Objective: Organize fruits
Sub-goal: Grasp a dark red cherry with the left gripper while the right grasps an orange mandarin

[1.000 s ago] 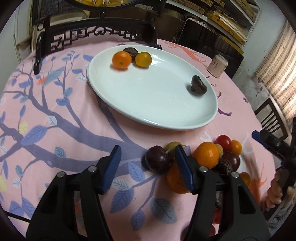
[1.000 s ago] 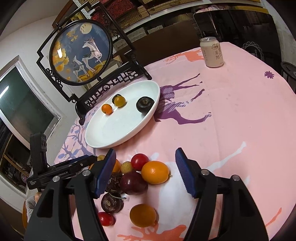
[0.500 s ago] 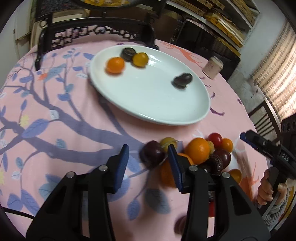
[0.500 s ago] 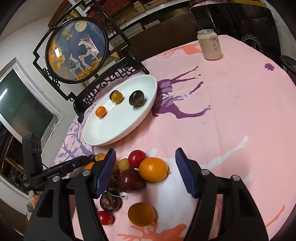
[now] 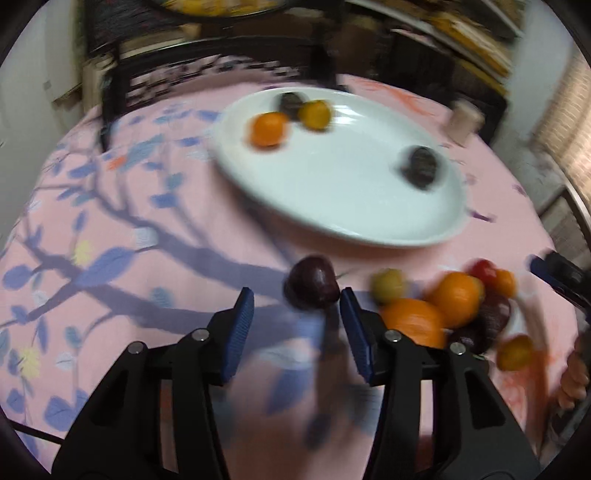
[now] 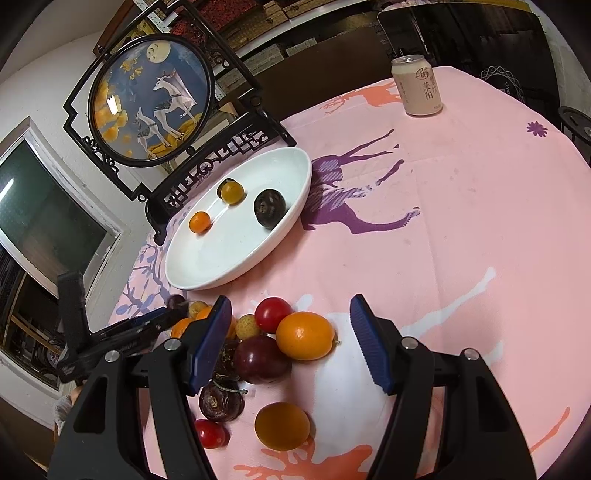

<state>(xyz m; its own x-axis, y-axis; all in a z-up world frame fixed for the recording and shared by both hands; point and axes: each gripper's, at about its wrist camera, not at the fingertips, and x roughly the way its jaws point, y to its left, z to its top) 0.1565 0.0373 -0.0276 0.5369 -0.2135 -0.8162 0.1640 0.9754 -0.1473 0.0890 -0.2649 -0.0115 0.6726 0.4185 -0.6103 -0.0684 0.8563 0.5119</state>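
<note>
The dark plum [image 5: 313,282] is lying on the desk [image 6: 461,206] by the opening left gripper [image 5: 297,317], its fingers [image 5: 242,314] not pressing it. Four fruits are sitting on the white plate [image 6: 295,206]. The right gripper [image 6: 290,338] is hanging open over the pile.

Setting: a lived-in home, dining or sitting room. Evidence — a round counter [image 6: 461,229] under a pink cloth printed with deer and blue branches; at its far edge a round painted deer screen [image 6: 147,99] in a carved black wooden stand. Behind the screen: stacked shelves [image 6: 266,26] of boxes. Left of the screen, a window [image 6: 44,210] in a white wall. Right of it on the cloth — a drink can [image 6: 417,85]; dark chairs beyond.
</note>
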